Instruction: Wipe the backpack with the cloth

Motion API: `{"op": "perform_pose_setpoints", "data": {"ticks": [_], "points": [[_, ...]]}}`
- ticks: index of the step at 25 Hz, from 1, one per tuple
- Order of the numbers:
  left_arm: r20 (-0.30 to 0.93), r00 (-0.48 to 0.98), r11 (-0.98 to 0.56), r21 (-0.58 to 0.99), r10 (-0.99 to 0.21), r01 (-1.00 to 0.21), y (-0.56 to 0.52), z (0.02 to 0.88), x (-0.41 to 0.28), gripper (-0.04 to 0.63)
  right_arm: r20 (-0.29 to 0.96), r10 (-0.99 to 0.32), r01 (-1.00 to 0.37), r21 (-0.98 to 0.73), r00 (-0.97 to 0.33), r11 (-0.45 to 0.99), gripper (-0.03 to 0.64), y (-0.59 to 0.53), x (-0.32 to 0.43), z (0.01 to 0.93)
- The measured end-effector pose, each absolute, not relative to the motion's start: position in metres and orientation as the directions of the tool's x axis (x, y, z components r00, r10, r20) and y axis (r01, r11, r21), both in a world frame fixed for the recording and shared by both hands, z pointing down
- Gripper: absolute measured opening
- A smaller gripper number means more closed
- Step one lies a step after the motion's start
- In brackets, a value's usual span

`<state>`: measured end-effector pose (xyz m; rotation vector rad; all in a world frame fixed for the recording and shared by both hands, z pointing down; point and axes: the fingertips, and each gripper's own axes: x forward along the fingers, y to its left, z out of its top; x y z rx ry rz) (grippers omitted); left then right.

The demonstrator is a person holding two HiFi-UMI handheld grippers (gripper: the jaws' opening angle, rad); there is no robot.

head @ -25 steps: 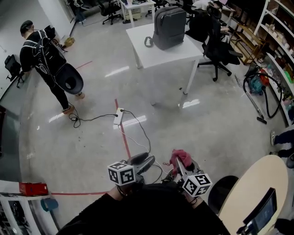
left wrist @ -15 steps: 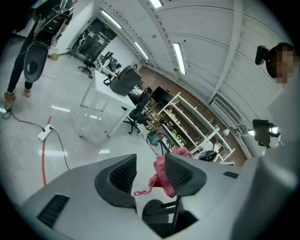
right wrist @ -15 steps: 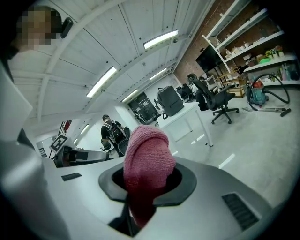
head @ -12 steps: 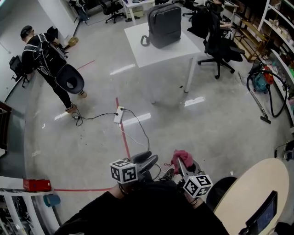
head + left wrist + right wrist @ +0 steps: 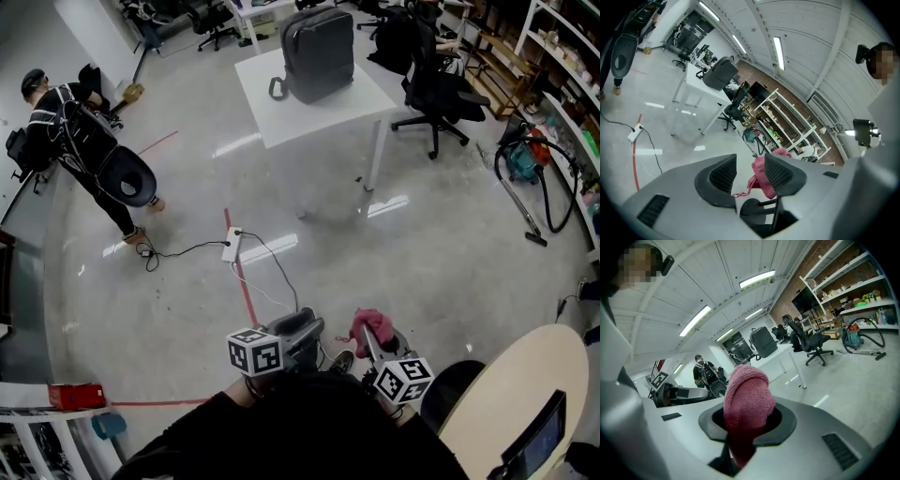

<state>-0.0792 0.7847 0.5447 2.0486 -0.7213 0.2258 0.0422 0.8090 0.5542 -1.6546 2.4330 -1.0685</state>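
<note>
You stand on an open, polished concrete floor (image 5: pixel 422 253) with the work well ahead of you. Your left tongs (image 5: pixel 747 171) are released and carry nothing. Your right tongs (image 5: pixel 747 416) are clenched on the pink cloth (image 5: pixel 745 394), which bunches up above the jaws. The grey backpack (image 5: pixel 319 54) stands upright on the white table (image 5: pixel 309 117) at the far side, well apart from both tongs. By my judgement, the cloth is in hand, no wiping has begun, and the whole approach remains.

At far left a person (image 5: pixel 75 141) bends over. A power strip (image 5: pixel 230 248) with trailing cable lies between you and the table, so step to its right. Right of the table stands an office chair (image 5: pixel 431 89), and further right a vacuum cleaner (image 5: pixel 530 155). A round table (image 5: pixel 506 394) crowds your near right.
</note>
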Motion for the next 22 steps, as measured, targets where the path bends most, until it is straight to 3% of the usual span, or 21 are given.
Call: {"op": "perform_pose_setpoints", "data": {"ticks": [5, 22], "points": [[0.388, 0.841, -0.437, 0.726, -0.377, -0.531, 0.732, 0.543, -0.069, 0.201, 0.364, -0.852, -0.846, -0.511, -0.375, 0.154, 0.092, 0.761, 0.058, 0.55], [0.326, 0.882, -0.416, 0.789, -0.341, -0.452, 0.554, 0.547, -0.139, 0.201, 0.43, -0.836, -0.907, -0.385, -0.34, 0.17, 0.092, 0.594, -0.017, 0.53]]}}
